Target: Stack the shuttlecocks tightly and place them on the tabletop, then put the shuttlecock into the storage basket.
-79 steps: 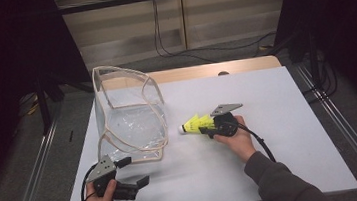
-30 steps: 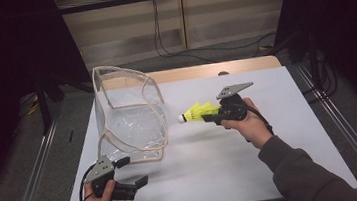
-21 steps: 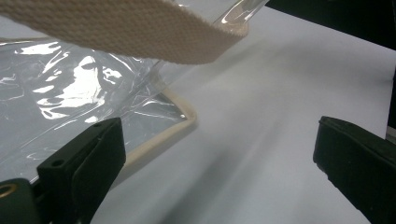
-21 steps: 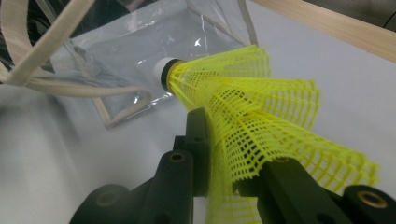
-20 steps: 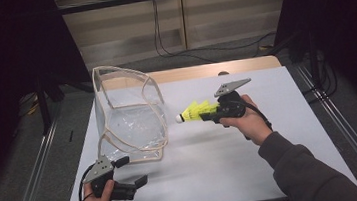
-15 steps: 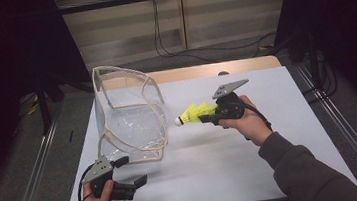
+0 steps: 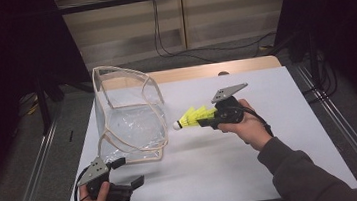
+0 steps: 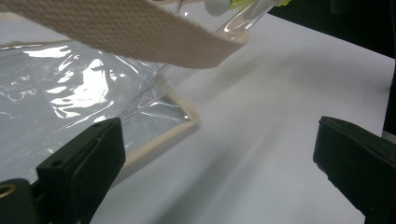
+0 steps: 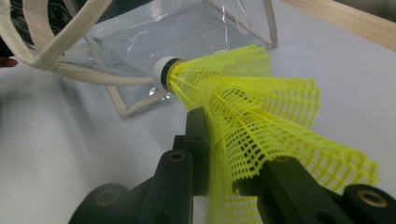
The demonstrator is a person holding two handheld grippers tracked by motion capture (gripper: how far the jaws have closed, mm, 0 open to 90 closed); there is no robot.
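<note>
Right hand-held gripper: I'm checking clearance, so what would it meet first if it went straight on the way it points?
Probably the clear bag: the right hand-held gripper aims its yellow shuttlecock at the bag's side, though height is uncertain.

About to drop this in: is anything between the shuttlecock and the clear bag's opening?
Nothing visible lies between them. The right gripper holds the yellow shuttlecock just beside the clear bag, cork toward its side wall; the webbing handle arches over the open top.
</note>
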